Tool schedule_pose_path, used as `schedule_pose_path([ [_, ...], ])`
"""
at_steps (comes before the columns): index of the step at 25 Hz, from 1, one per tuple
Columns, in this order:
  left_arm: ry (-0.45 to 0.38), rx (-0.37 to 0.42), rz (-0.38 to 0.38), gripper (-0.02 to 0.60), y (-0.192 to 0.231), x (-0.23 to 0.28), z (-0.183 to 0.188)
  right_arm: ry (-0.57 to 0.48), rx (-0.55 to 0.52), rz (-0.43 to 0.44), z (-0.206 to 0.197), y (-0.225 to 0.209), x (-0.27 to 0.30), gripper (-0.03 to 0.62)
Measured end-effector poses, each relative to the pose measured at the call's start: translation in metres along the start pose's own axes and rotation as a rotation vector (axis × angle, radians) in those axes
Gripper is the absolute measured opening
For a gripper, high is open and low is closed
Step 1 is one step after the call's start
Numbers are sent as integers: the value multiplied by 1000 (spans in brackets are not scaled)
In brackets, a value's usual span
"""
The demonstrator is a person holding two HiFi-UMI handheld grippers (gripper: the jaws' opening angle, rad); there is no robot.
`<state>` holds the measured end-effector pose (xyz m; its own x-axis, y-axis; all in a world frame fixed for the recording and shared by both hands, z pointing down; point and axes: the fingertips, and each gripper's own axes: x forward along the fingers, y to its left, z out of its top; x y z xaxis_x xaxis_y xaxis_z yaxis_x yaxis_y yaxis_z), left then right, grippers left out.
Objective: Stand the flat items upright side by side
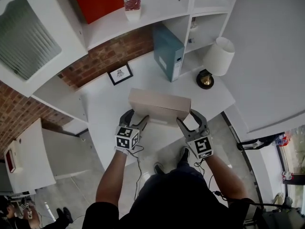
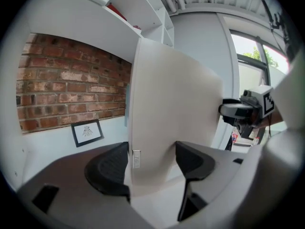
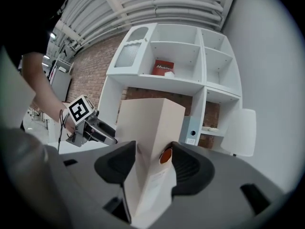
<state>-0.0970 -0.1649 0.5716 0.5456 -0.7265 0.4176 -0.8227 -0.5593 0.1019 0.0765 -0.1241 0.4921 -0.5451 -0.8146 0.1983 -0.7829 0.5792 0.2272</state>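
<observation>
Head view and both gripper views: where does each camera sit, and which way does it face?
Head view: above, facing steeply down on desk and beige box; both forearms show.
Left gripper view: on the left gripper, facing the brick wall; its jaws clamp the box.
Right gripper view: on the right gripper, facing the shelves; its jaws clamp the box.
Shared: the box, in all three.
</observation>
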Motion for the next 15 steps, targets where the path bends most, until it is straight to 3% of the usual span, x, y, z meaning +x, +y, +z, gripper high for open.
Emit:
schedule_pose_path([
  [2, 0, 3, 6, 311, -1, -1, -1, -6, 34, 45, -1, -2, -5, 244],
  [5, 5, 6, 9, 311, -1, -2, -1, 3, 97, 128, -7, -11, -10, 324],
  [9, 45, 17, 8, 311, -4, -5, -7, 47, 91, 307, -12, -12, -3, 405],
  [15, 32, -129, 94, 311, -2, -33, -24, 65, 32, 444, -15, -4, 17, 425],
])
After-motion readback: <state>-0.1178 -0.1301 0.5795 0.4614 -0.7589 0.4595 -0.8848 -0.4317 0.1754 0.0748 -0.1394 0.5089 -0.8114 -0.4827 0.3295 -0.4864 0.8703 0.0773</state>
